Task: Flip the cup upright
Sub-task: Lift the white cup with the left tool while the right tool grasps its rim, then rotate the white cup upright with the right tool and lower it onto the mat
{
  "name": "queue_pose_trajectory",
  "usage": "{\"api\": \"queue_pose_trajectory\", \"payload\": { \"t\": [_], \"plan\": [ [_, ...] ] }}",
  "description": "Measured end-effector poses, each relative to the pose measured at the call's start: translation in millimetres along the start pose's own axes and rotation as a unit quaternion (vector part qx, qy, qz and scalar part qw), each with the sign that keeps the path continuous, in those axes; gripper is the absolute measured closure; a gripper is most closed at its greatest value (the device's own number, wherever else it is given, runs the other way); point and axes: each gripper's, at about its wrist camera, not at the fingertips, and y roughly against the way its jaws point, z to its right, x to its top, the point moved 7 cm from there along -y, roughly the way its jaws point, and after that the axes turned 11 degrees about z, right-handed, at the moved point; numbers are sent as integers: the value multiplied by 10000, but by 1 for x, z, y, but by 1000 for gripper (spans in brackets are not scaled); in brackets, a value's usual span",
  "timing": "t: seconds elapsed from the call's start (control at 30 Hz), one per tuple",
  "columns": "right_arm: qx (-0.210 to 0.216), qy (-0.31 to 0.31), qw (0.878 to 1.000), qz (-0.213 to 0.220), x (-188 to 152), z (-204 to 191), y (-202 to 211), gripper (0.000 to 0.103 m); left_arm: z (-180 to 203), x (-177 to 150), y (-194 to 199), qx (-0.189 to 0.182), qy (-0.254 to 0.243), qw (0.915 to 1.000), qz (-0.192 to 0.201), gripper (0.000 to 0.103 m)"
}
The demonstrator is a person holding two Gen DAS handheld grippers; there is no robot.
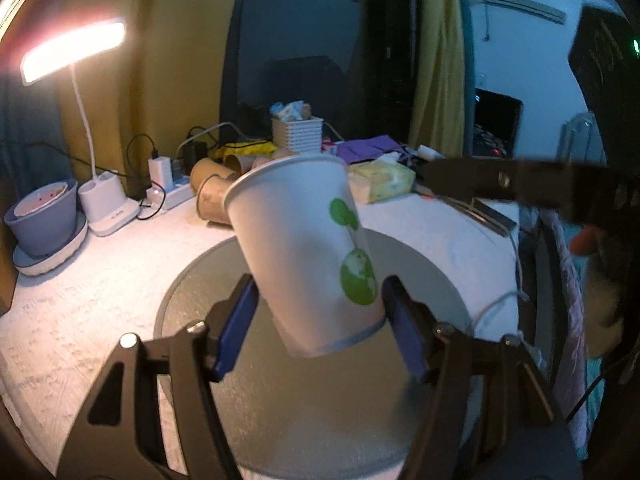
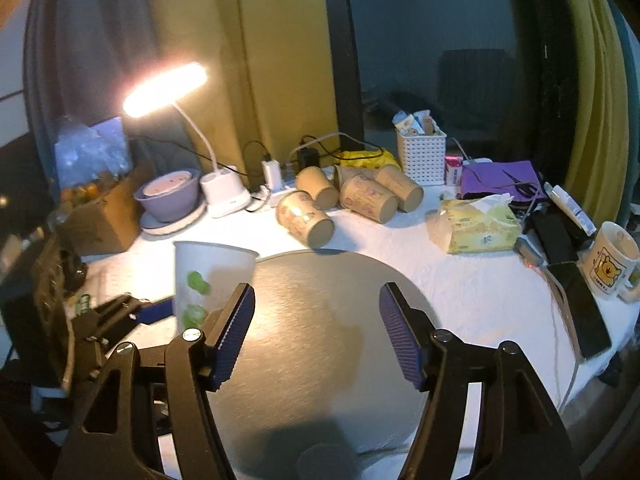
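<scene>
A white paper cup [image 1: 304, 256] with green print stands mouth up, tilted left, its base between the blue pads of my left gripper [image 1: 320, 308], which is shut on it, just above the round grey mat [image 1: 208, 292]. In the right wrist view the same cup [image 2: 208, 280] is at the mat's [image 2: 320, 320] left edge with the left gripper's blue pad [image 2: 156, 310] against it. My right gripper [image 2: 316, 324] is open and empty over the mat, to the right of the cup; it also shows in the left wrist view [image 1: 520, 184].
Several brown paper cups [image 2: 344, 200] lie on their sides behind the mat. A lit desk lamp [image 2: 224, 196], purple bowl [image 2: 168, 196], white basket [image 2: 422, 156], tissue pack [image 2: 476, 228], mug [image 2: 612, 260] and phone [image 2: 584, 312] crowd the white table [image 2: 480, 292].
</scene>
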Motion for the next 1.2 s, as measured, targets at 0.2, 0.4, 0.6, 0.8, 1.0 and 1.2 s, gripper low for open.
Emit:
{"api": "queue_pose_trajectory", "payload": {
  "t": [0.2,0.4,0.6,0.8,1.0,1.2],
  "plan": [
    [482,-224,9986,58,-7,-21,21,35,17,-10,16,-178,-358,9990,183,38],
    [802,-348,9962,-18,-14,-37,28,35,37,-7,34,-266,-761,9947,643,38],
    [1122,-429,9927,-55,-17,-46,30,30,52,-3,49,-346,-1047,9888,1009,38],
    [1434,-693,9872,-35,-13,-46,32,30,66,-4,59,-403,-1335,9827,1216,38],
    [1613,-900,9827,-137,-14,-44,29,30,68,-4,62,-414,-1421,9807,1275,38],
    [1699,-931,9808,-228,-17,-43,26,33,66,-6,61,-275,-1557,9794,1258,37]
  ]
}}
